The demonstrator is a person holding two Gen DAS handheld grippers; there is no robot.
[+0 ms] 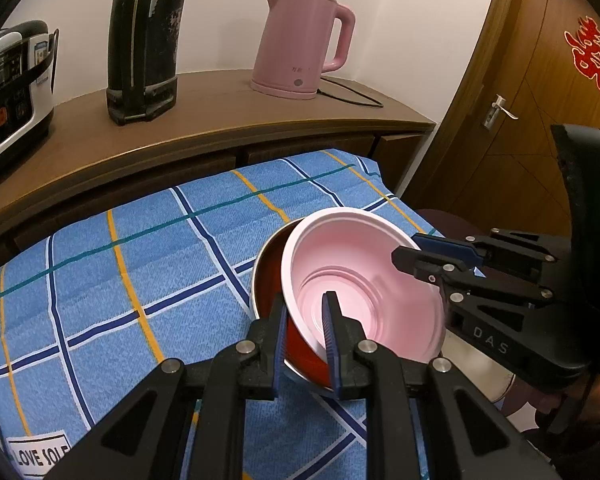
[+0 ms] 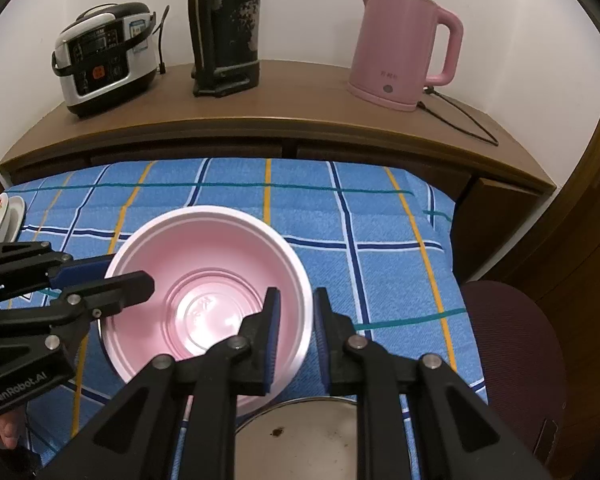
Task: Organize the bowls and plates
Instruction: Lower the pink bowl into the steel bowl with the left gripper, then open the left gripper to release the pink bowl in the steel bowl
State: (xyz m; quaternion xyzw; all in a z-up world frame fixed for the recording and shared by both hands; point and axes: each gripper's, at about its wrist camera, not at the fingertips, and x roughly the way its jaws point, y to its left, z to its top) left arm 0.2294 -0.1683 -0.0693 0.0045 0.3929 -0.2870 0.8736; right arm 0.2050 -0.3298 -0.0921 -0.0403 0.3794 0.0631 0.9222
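Note:
A pink bowl (image 1: 360, 272) with a white rim rests tilted inside a red bowl (image 1: 268, 280) that has a metal rim, on the blue checked cloth (image 1: 140, 280). My left gripper (image 1: 304, 308) is shut across the near walls of both: one finger outside the red bowl, the other inside the pink one. My right gripper (image 1: 406, 248) is shut on the pink bowl's right rim. In the right wrist view the pink bowl (image 2: 220, 248) fills the middle and hides nearly all of the red bowl, with my right gripper (image 2: 296, 304) pinching its near rim and my left gripper (image 2: 116, 276) its left rim.
A steel bowl (image 2: 300, 432) with a dark stain lies just under my right gripper. White flowered plates (image 2: 0, 216) sit at the cloth's left edge. Behind, the wooden sideboard (image 2: 300, 112) carries a rice cooker (image 2: 104, 56), a black flask (image 2: 224, 28) and a pink kettle (image 2: 400, 44). A dark red stool (image 2: 512, 340) stands right.

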